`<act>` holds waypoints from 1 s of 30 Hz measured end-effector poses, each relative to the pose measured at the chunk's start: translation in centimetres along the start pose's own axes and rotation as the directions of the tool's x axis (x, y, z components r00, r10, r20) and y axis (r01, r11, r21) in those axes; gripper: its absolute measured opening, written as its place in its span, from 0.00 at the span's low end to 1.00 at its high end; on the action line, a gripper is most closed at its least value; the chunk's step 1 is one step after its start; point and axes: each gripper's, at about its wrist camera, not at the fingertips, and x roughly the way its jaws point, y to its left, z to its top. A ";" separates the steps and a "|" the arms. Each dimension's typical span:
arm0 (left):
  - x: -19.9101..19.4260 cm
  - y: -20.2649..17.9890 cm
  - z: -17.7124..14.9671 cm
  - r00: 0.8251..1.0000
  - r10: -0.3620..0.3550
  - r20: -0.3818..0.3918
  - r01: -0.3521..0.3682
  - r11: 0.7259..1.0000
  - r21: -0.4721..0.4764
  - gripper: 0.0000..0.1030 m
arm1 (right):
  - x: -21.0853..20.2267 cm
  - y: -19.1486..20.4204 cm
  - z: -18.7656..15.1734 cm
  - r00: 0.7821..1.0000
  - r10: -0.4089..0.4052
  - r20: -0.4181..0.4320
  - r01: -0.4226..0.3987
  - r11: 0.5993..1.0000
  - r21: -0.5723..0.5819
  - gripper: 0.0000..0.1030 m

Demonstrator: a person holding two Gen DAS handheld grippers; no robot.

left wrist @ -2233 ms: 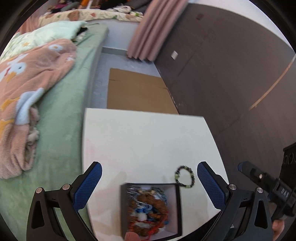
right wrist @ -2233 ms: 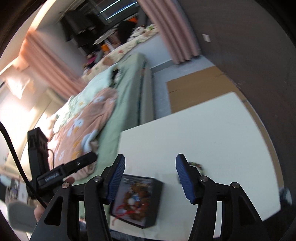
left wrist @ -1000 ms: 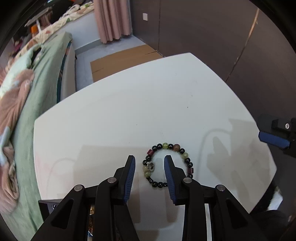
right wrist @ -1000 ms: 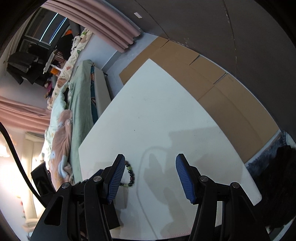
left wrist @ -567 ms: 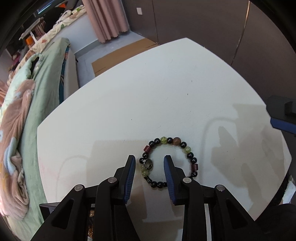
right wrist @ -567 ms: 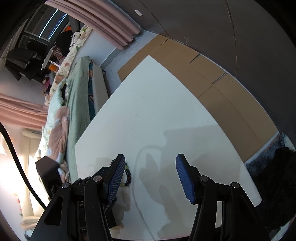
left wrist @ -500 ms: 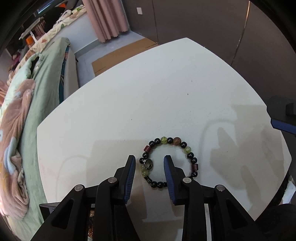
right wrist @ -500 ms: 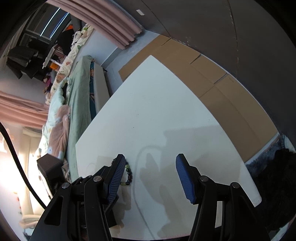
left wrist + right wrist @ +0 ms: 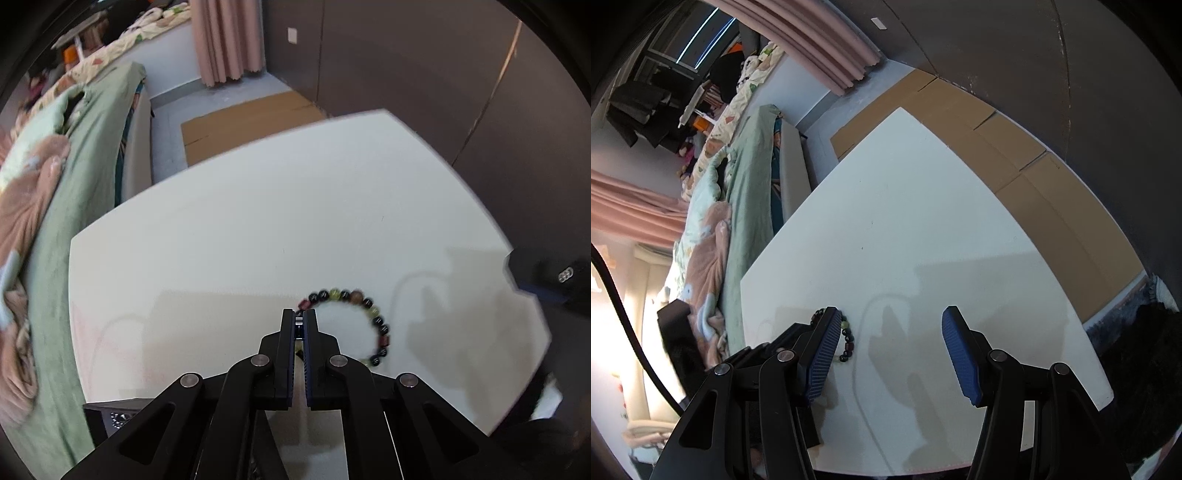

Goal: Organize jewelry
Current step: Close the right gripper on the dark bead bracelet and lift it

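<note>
- The left gripper [image 9: 299, 319] has its jaws pressed together on the near-left arc of the beaded bracelet [image 9: 364, 300], which lies on the white table [image 9: 258, 221] at about 6 o'clock in the left wrist view; the rest of the loop curves free to the right of the fingers.
- The right gripper [image 9: 890, 332] hovers with its jaws spread and nothing between them (only bare tabletop and shadows).
- Open room: from the bracelet toward 12 o'clock the tabletop is bare up to its far edge; the right edge runs near a dark wall panel [image 9: 443, 74].
- Past the far edge, flattened cardboard [image 9: 243, 118] covers the floor; at 9 o'clock a bed with a green sheet [image 9: 85, 192] sits just beside the table's left edge.
- Only the left wrist view shows the pinch itself, plus a corner of a dark box [image 9: 110, 413] at 7 o'clock near the table's front edge.
- Only the right wrist view shows the cardboard running along the table's right side, and a few bracelet beads [image 9: 847, 338] peeking beside its left finger [image 9: 822, 354].
</note>
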 end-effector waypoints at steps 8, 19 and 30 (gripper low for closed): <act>-2.7 1.3 0.4 0.993 -0.101 0.064 0.106 0.992 -0.064 0.03 | 1.4 1.5 -0.5 1.000 -0.014 -0.024 0.013 0.999 -0.038 0.56; -5.9 4.1 -0.1 0.984 -0.125 0.126 0.138 0.986 -0.099 0.03 | 5.4 4.1 -1.6 0.994 -0.067 -0.082 0.054 0.987 -0.152 0.53; -7.9 7.8 -2.3 0.982 -0.139 0.126 0.155 0.978 -0.136 0.03 | 8.2 7.9 -3.2 0.977 -0.207 -0.048 0.186 0.942 -0.280 0.33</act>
